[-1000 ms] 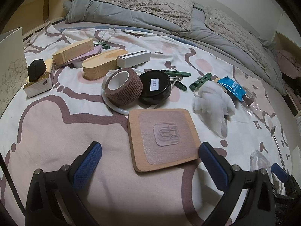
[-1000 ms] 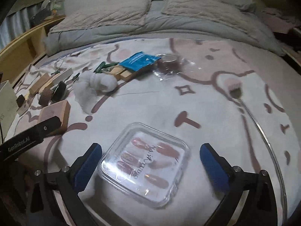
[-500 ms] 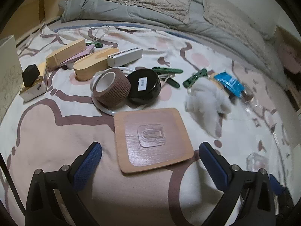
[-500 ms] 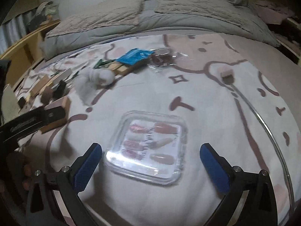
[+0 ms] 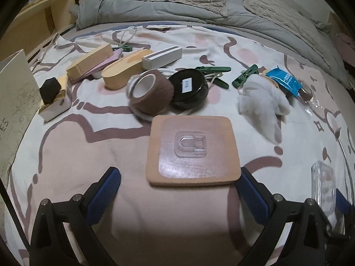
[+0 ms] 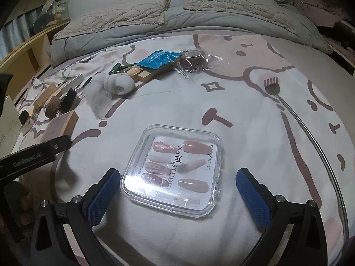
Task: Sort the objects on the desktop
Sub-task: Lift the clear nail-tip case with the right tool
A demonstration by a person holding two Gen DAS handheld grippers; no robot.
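Observation:
A square wooden board (image 5: 193, 150) with a clear plastic hook stuck on it lies flat on the patterned bedsheet, just ahead of my open left gripper (image 5: 177, 197); its near edge sits between the blue pads without touching them. In the right wrist view a clear plastic box of press-on nails (image 6: 172, 168) lies between the spread fingers of my open right gripper (image 6: 177, 197), touching neither. The same board (image 6: 60, 126) shows at the left there, with the left gripper's black body in front of it.
Behind the board lie a brown bandage roll (image 5: 152, 95), a black round tin (image 5: 188, 88), wooden boxes (image 5: 124, 71), a white box (image 5: 162, 58), green clips (image 5: 244, 77), white gauze (image 5: 264, 106) and a blue packet (image 5: 284, 82). A metal back scratcher (image 6: 299, 122) runs along the right.
Both grippers have shifted closer over their objects; the wooden board now sits squarer and nearer the left fingers, and the nail box has slid deeper between the right fingers. Both stay open.

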